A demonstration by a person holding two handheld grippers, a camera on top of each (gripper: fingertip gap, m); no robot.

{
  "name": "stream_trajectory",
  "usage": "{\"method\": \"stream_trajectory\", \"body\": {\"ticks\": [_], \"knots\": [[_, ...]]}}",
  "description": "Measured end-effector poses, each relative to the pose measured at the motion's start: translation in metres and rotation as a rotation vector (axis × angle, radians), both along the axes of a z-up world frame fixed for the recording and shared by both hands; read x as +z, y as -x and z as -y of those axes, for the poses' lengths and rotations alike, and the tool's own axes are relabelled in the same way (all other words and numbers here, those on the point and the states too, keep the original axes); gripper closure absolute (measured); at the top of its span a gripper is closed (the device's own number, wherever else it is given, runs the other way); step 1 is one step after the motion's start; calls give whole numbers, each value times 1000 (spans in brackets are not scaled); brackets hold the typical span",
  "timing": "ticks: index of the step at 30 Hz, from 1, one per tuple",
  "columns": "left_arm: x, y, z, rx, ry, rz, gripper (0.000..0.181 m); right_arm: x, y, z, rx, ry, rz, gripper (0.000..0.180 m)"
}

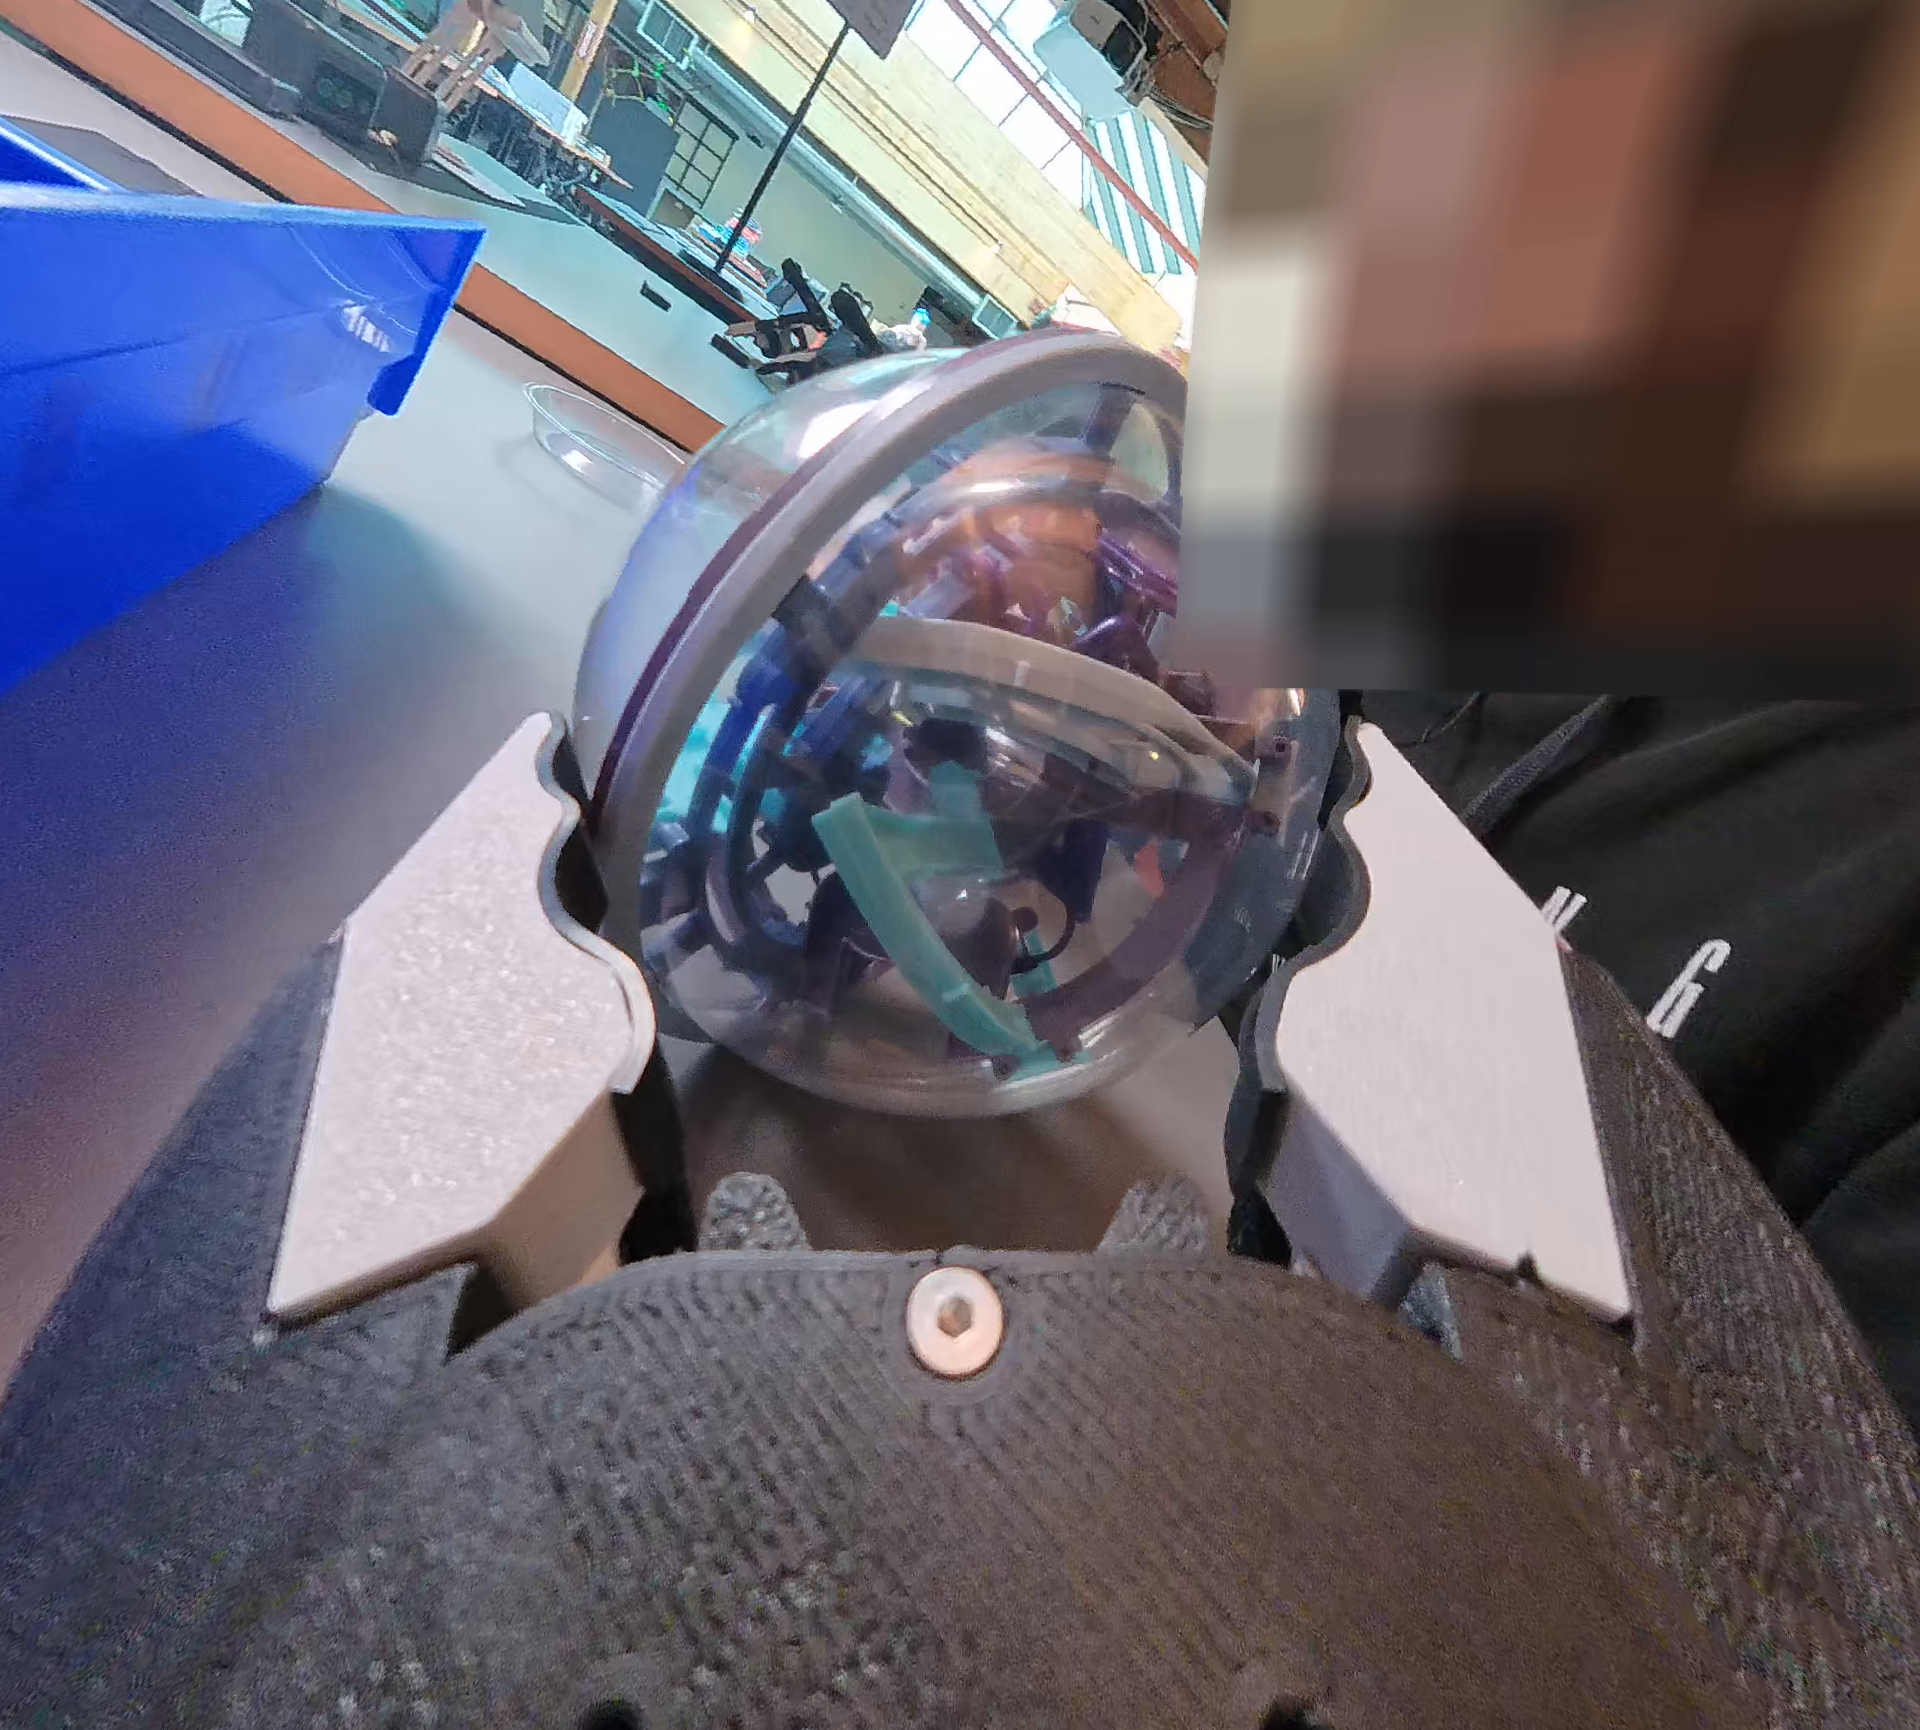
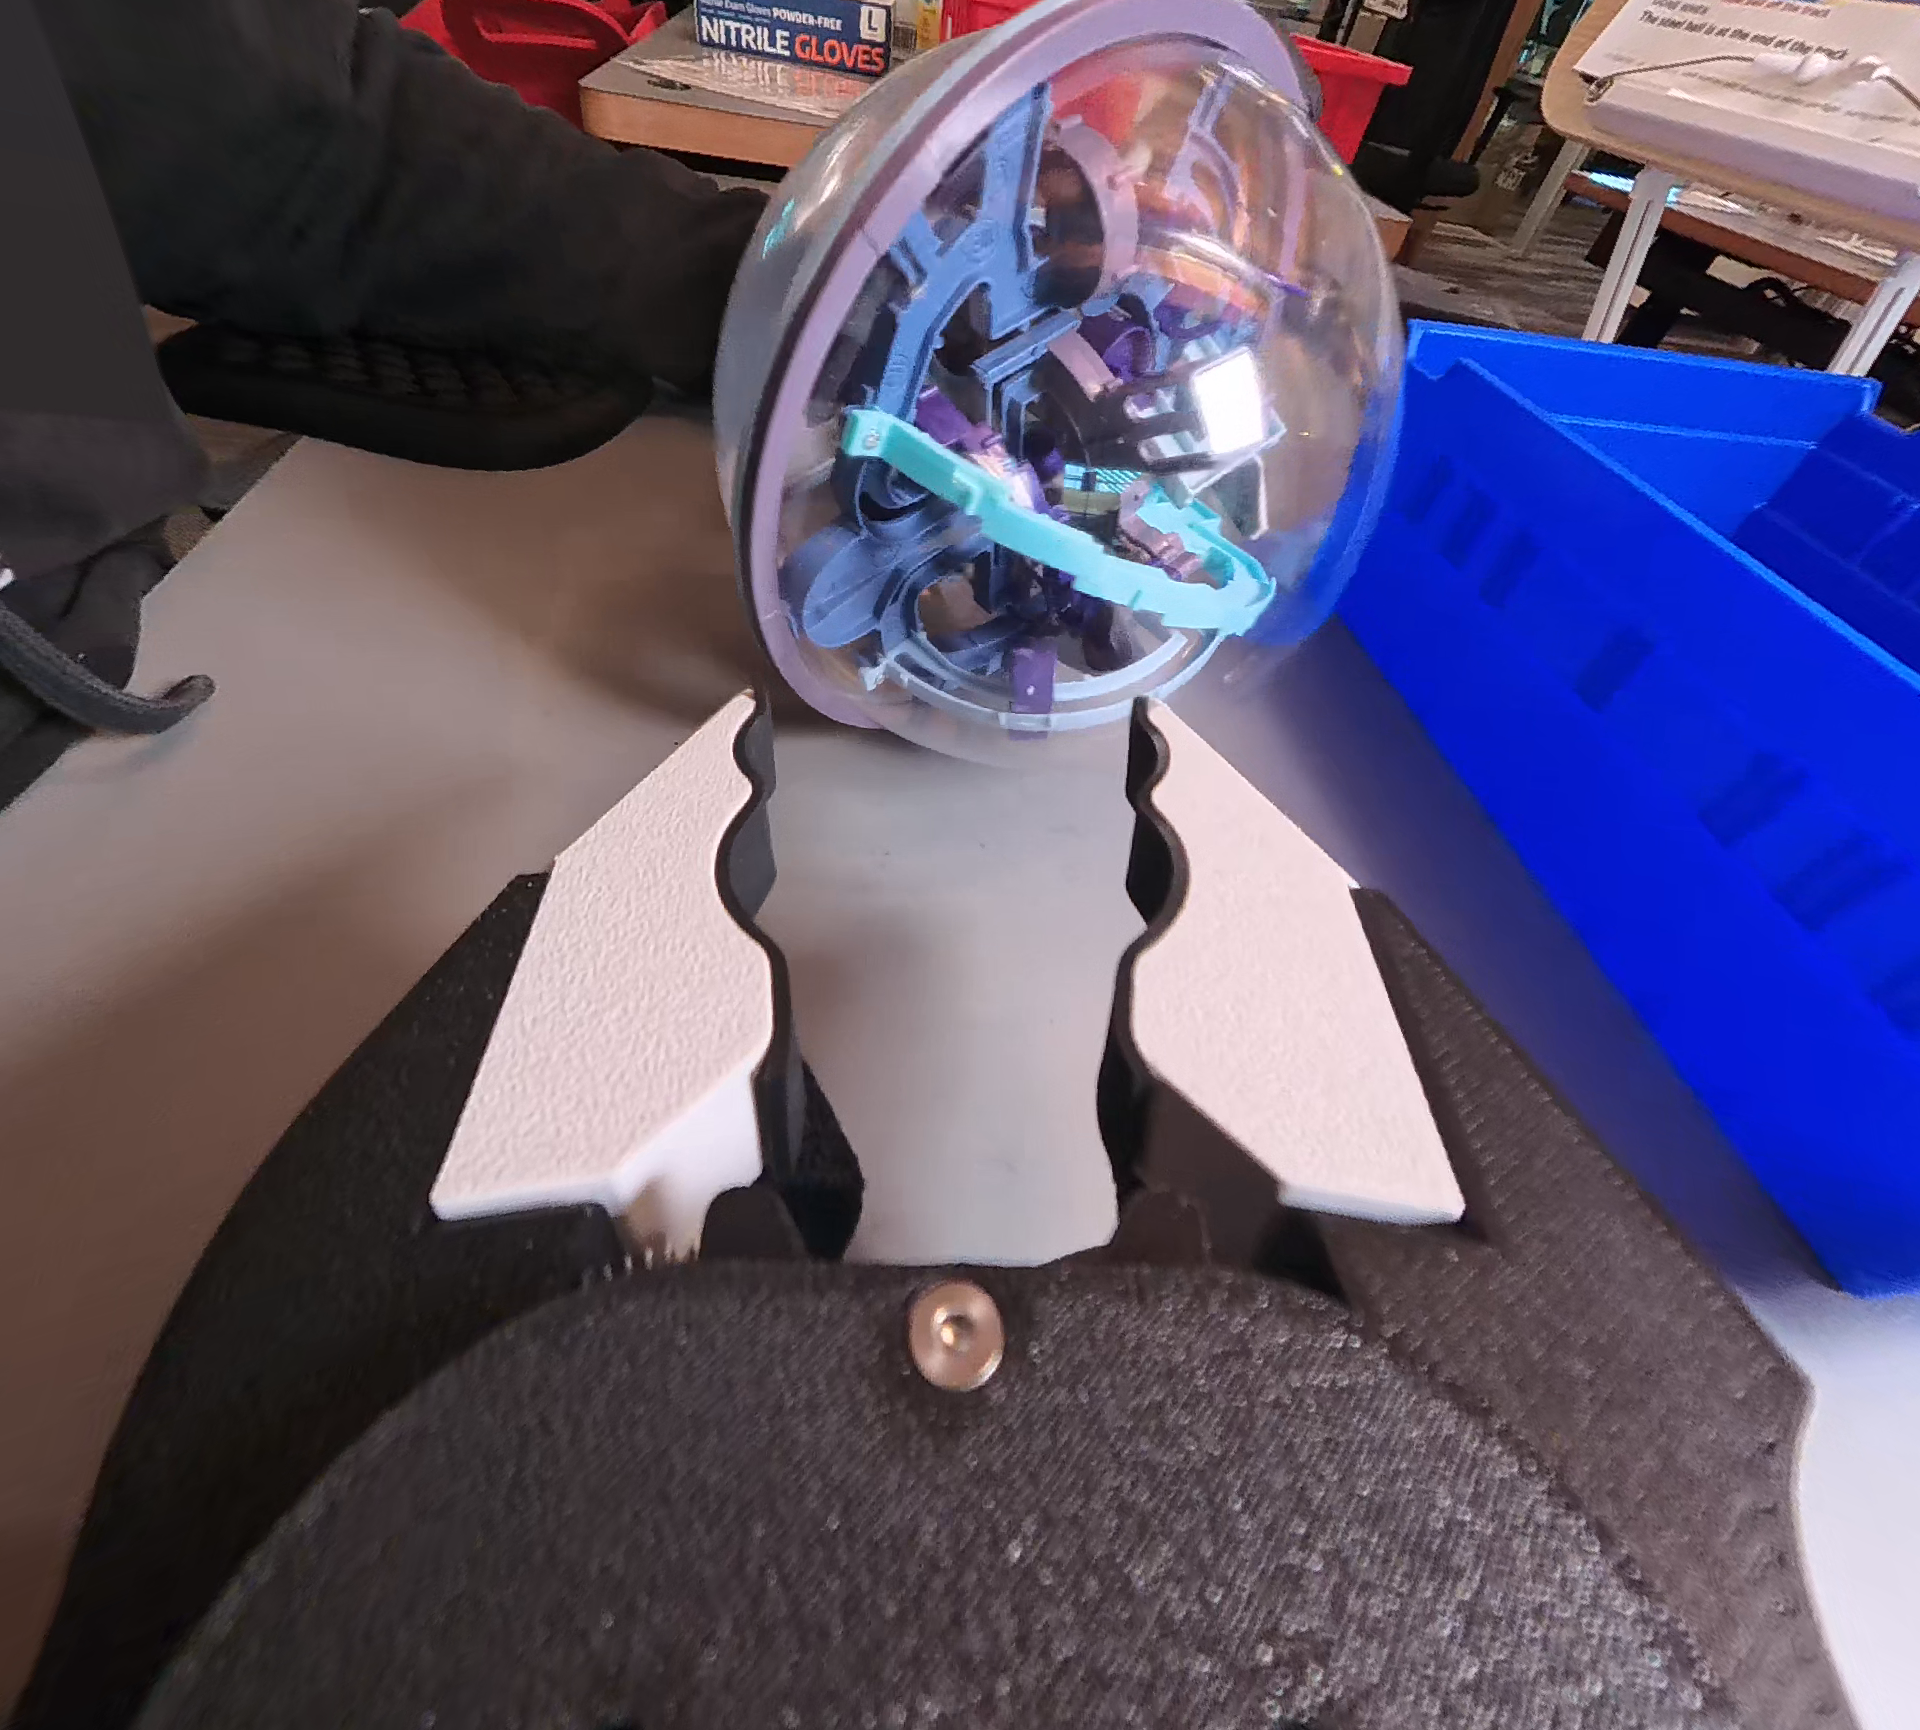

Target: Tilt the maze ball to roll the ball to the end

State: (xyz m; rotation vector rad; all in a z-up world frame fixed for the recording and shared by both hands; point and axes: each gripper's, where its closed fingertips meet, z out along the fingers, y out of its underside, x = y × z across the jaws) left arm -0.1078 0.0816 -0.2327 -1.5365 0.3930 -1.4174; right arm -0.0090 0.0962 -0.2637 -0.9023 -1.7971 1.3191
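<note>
The maze ball (image 1: 935,797) is a clear sphere with a grey equator ring and blue, purple and teal tracks inside. In the left wrist view it sits tilted between my left gripper's (image 1: 951,745) two grey fingers, which press on its sides, just above the grey table (image 1: 364,797). In the right wrist view the maze ball (image 2: 1049,371) stands just beyond my right gripper (image 2: 948,724), which is open and empty, its tips near the ball's underside. I cannot make out the small steel ball inside.
A blue bin (image 1: 187,392) stands left of the ball; it also shows in the right wrist view (image 2: 1662,693). A clear dish (image 1: 592,444) lies behind. A person's dark sleeve (image 2: 364,205) reaches in. A glove box (image 2: 790,33), red baskets (image 2: 520,28) and a sheet on a stand (image 2: 1745,18) are behind.
</note>
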Motion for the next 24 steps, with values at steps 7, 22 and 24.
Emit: {"method": "stream_trajectory", "body": {"ticks": [7,22,24], "knots": [[1,-3,5,-31,-31,-9,43,-1,0,3,6,-16,-3,114],[-3,7,8,-34,9,-11,45,0,2,-1,5,38,27,111],[-3,7,7,-33,12,-9,45,-1,2,0,6,35,30,111]]}}
